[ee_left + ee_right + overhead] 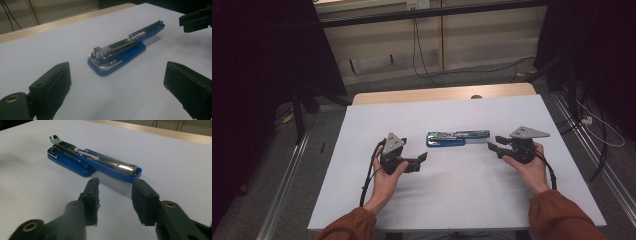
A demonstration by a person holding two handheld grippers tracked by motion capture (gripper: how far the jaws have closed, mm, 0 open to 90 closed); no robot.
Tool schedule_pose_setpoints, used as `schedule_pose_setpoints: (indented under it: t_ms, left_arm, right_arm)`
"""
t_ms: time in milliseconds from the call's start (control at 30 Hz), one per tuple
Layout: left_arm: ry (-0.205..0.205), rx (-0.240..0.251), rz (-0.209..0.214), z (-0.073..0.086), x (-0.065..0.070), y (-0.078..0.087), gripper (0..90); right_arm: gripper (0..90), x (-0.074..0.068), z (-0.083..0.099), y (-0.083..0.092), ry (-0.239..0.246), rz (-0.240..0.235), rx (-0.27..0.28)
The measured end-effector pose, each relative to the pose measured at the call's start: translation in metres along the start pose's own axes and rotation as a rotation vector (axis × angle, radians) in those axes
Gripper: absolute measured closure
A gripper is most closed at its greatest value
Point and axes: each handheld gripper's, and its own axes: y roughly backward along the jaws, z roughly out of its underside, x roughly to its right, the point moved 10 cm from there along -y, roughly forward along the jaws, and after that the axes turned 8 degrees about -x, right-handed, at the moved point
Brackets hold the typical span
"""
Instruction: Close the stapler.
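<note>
A blue stapler (457, 138) lies on the white table top (452, 195), swung open so its metal staple channel faces up. It also shows in the left gripper view (120, 52) and the right gripper view (92, 162). My left gripper (421, 161) is held left of the stapler and a little nearer to me, pointing right, its jaws wide open (117, 90) with only table between them. My right gripper (494, 143) is held just off the stapler's right end, pointing left. Its jaws stand partly open (115, 187), apart from the stapler, with nothing between them.
The table's wooden back edge (442, 93) shows beyond the white sheet. Cables (422, 55) run over the floor behind, and black stands (299, 115) and metal rails (287, 170) flank the table. The right gripper's jaws (197, 21) appear at the top right of the left gripper view.
</note>
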Motion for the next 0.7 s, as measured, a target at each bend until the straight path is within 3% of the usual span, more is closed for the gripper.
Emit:
schedule_pose_setpoints:
  t_ms: [167, 367, 567, 700]
  left_arm:
    - [-0.037, -0.012, -0.013, -0.008, -0.001, -0.014, 6.5]
    - [-0.047, 0.002, -0.015, -0.023, -0.003, -0.028, 6.5]
    - [-0.053, -0.003, -0.046, -0.031, -0.007, -0.043, 6.7]
    - [-0.051, -0.012, -0.038, -0.035, -0.008, -0.053, 7.3]
  right_arm:
    - [73.1, -0.001, 0.000, -0.003, -0.003, -0.012, -0.008]
    - [88.7, -0.001, 0.000, -0.003, 0.009, -0.026, -0.008]
    - [90.0, 0.002, 0.003, -0.007, 0.009, -0.011, -0.034]
    - [90.0, 0.004, 0.003, -0.009, 0.009, -0.003, -0.041]
